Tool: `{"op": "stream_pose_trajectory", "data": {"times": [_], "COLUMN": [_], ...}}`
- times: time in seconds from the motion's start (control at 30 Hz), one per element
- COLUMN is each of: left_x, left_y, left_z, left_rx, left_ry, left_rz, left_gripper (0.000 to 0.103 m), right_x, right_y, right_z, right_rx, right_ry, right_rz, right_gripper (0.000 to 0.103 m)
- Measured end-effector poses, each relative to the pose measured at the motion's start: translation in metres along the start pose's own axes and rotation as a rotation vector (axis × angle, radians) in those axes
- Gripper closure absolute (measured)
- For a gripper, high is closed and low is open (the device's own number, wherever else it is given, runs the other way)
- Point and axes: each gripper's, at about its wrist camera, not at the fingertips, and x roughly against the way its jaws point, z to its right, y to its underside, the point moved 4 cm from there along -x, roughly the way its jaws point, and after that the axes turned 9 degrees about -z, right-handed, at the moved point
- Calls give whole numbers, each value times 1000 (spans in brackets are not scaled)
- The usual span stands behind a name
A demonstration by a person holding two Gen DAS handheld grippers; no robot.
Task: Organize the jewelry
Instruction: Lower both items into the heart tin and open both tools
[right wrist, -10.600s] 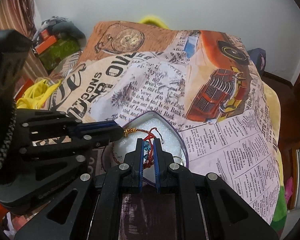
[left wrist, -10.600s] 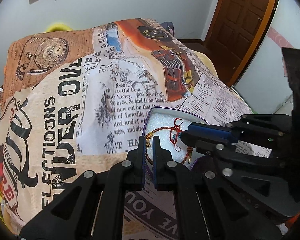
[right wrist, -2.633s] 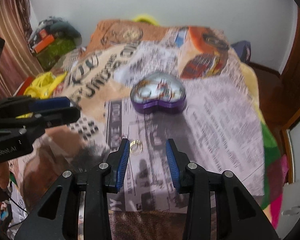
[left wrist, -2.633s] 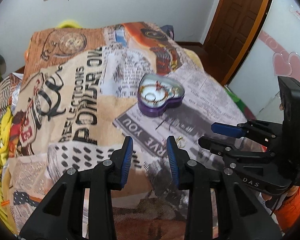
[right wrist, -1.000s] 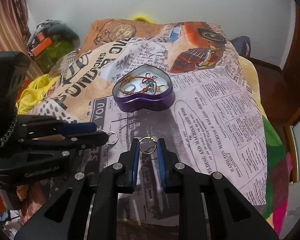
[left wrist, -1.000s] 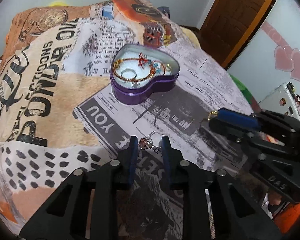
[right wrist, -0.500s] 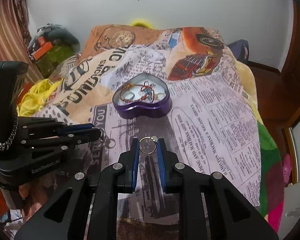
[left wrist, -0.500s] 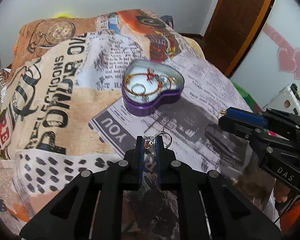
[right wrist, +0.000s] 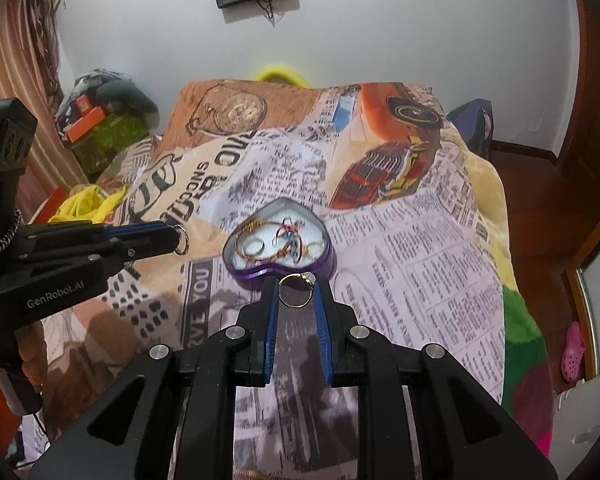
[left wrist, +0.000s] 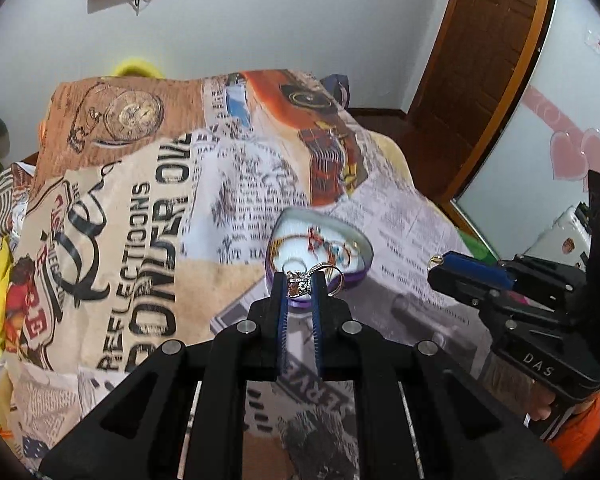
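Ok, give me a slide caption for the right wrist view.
Right gripper pinches a thin gold ring above the heart-shaped purple tin, while the left gripper holds a silver ring.

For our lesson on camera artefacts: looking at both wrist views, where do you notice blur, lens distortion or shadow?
Left wrist view: the printed newspaper-pattern blanket and the purple heart-shaped tin look smeared, while the silver stone-set ring in the jaws is sharp. Right wrist view: it is crisper, with a gripper shadow on the blanket below the thin gold ring. Both views: the fisheye lens bends the walls and darkens the corners.
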Motion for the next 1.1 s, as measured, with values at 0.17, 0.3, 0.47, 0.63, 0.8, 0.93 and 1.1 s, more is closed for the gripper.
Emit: {"op": "stream_pose_trajectory", "data": {"times": [0.17,0.3,0.47,0.63,0.8,0.93,1.1], "left_x": [-6,-13,-21,-35,-48,-59,-68], "left_y": [-12,-19,-26,-33,-33,-31,-29], "left_z": [-2,-5,-6,-7,-6,-5,-5], "left_rx": [3,5,-2,-10,-24,-28,-34], "left_ry": [5,7,1,-5,0,7,22], "left_rz": [13,14,10,3,-13,-33,-58], "left_gripper": [93,93,93,93,93,93,93], "right_x": [-2,-5,-14,-28,-46,-55,-63], "right_y": [-12,-22,-32,-39,-45,-47,-48], "right_z": [2,3,5,7,5,4,4], "right_rx": [-3,-3,1,2,27,41,42], "right_ry": [-8,-14,-15,-26,-55,-57,-56], "right_rz": [20,34,38,23,-26,-50,-72], "right_gripper": [87,87,87,87,87,87,87]}}
